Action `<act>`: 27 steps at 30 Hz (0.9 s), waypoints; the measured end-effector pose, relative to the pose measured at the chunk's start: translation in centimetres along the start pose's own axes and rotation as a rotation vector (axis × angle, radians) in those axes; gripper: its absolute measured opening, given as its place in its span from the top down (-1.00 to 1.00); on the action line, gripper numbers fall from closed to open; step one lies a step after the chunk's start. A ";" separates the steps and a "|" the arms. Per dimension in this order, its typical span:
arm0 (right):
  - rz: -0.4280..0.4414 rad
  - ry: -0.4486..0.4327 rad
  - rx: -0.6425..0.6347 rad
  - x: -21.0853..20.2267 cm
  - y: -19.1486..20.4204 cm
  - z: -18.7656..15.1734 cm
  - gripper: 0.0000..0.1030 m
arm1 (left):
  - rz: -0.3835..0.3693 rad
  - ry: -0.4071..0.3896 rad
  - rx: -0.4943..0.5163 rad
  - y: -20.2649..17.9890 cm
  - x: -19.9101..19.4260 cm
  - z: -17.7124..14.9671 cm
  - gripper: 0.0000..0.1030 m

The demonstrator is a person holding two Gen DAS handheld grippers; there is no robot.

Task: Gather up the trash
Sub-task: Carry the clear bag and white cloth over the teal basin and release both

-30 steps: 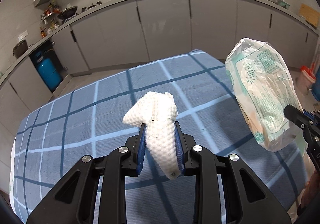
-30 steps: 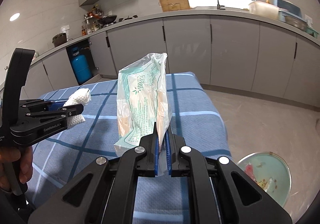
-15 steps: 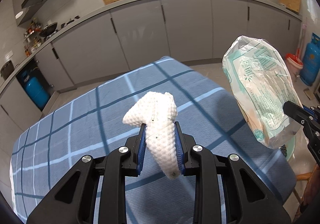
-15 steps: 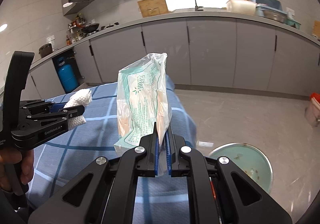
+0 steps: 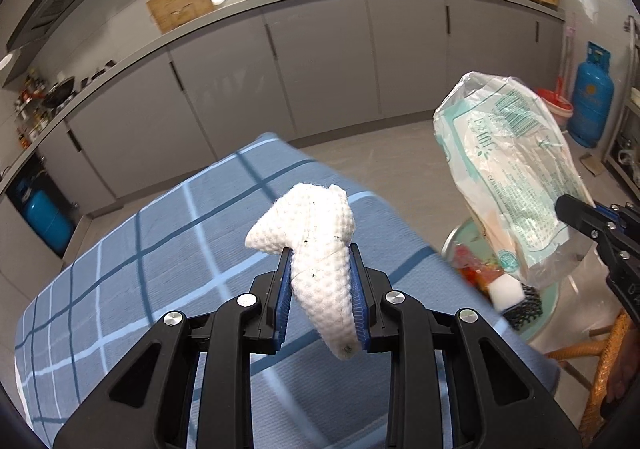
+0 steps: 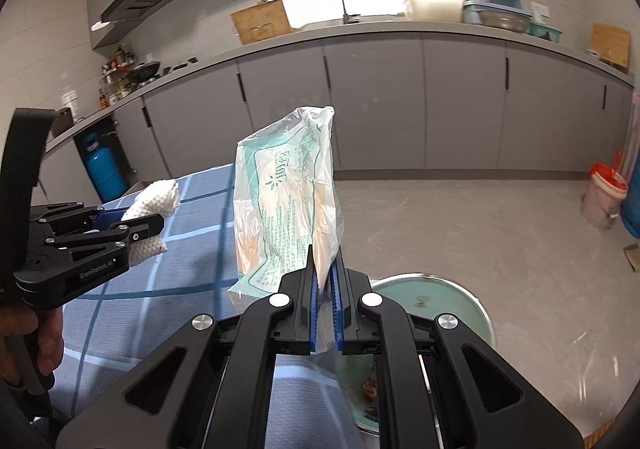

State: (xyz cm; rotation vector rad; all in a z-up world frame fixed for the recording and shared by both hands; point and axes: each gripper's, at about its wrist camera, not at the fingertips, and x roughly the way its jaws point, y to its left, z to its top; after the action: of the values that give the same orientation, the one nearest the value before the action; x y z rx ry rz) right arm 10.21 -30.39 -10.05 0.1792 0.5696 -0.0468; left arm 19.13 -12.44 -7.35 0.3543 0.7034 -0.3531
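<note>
My left gripper (image 5: 320, 269) is shut on a crumpled white paper towel (image 5: 316, 233), held above the blue checked tablecloth (image 5: 168, 249). It also shows in the right wrist view (image 6: 154, 227) with the towel (image 6: 154, 199) in it. My right gripper (image 6: 324, 269) is shut on a clear plastic bag with green print (image 6: 286, 205), held upright near the table's right edge. The bag also shows in the left wrist view (image 5: 508, 177). A round green bin (image 6: 444, 301) stands on the floor below the right gripper, with trash in it (image 5: 480, 273).
Grey kitchen cabinets (image 6: 380, 105) run along the back wall. A blue gas cylinder (image 5: 590, 97) and a red-and-white bucket (image 6: 604, 197) stand on the floor at right. A wicker chair edge (image 5: 600, 353) is at the lower right.
Both grippers have swung right with their loads, from over the table toward its right edge. The green bin now lies below the right gripper.
</note>
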 end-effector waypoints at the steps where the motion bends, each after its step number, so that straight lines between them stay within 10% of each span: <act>1: -0.005 0.001 0.006 0.0 -0.3 -0.1 0.85 | -0.007 -0.002 0.007 -0.4 0.0 0.2 0.47; 27: -0.137 0.096 0.115 1.2 -7.9 -3.2 0.84 | -0.195 0.032 0.094 -10.2 3.8 0.5 0.47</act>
State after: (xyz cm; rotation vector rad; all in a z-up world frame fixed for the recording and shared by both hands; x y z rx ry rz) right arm 8.77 -37.62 -14.59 0.2546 0.6753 -0.2050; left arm 17.73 -22.45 -11.56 0.3819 0.7563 -0.5674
